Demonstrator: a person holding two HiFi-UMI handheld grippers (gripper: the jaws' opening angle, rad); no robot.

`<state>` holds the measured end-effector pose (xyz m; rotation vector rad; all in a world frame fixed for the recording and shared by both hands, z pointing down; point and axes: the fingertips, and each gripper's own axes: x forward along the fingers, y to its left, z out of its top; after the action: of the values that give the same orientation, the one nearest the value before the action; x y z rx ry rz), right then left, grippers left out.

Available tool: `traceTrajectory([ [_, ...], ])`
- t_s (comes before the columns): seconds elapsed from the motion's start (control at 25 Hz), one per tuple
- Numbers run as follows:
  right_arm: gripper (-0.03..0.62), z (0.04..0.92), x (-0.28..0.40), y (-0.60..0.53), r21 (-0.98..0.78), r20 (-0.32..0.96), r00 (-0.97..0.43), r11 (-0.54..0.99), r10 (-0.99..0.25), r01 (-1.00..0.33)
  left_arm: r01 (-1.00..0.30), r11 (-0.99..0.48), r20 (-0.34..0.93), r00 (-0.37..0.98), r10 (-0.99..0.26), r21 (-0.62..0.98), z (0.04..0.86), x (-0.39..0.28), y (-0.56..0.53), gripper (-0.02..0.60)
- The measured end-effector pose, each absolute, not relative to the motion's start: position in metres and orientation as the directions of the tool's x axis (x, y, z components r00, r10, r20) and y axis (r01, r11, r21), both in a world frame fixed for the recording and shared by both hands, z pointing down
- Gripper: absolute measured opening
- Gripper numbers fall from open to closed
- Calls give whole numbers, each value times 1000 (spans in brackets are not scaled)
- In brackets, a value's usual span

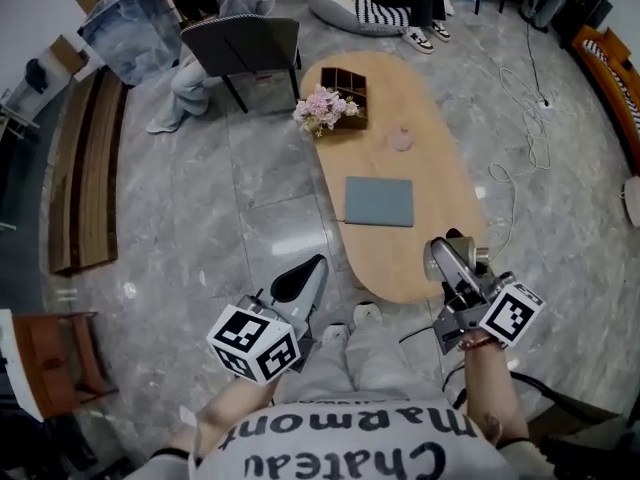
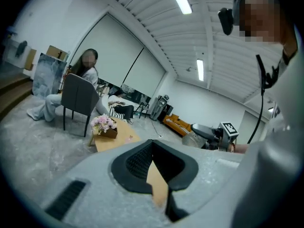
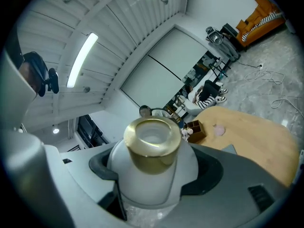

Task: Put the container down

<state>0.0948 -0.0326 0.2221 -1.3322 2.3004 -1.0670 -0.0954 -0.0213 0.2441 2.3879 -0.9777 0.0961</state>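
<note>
The container (image 1: 470, 253) is a frosted white jar with a gold lid (image 3: 153, 144). My right gripper (image 1: 450, 268) is shut on it, and the jaws clasp its white body (image 3: 152, 175) from both sides. The jar hangs in the air at the near end of the oval wooden table (image 1: 400, 263), lid pointing away from me. My left gripper (image 1: 300, 283) hovers over the grey floor to the left of the table, shut with nothing between its black pads (image 2: 137, 163). The left gripper view also catches the held jar (image 2: 192, 139) at the right.
On the table lie a grey flat pad (image 1: 379, 201), a small pink item (image 1: 400, 140) and a wooden divided box with flowers (image 1: 335, 103). A grey chair (image 1: 245, 48) and a seated person (image 1: 205, 28) are beyond it. Cables (image 1: 530, 138) trail on the floor to the right.
</note>
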Motion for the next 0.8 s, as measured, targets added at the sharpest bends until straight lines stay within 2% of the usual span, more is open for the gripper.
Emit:
traceTrajectory([
  [0.32, 342, 329, 99, -72, -753, 258, -617, 246, -743, -611, -715, -476, 350, 680, -644, 513, 326, -79, -53, 14],
  [0.8, 342, 487, 98, -111, -801, 333, -645, 154, -688, -578, -751, -328, 477, 631, -612, 573, 458, -72, -68, 14],
])
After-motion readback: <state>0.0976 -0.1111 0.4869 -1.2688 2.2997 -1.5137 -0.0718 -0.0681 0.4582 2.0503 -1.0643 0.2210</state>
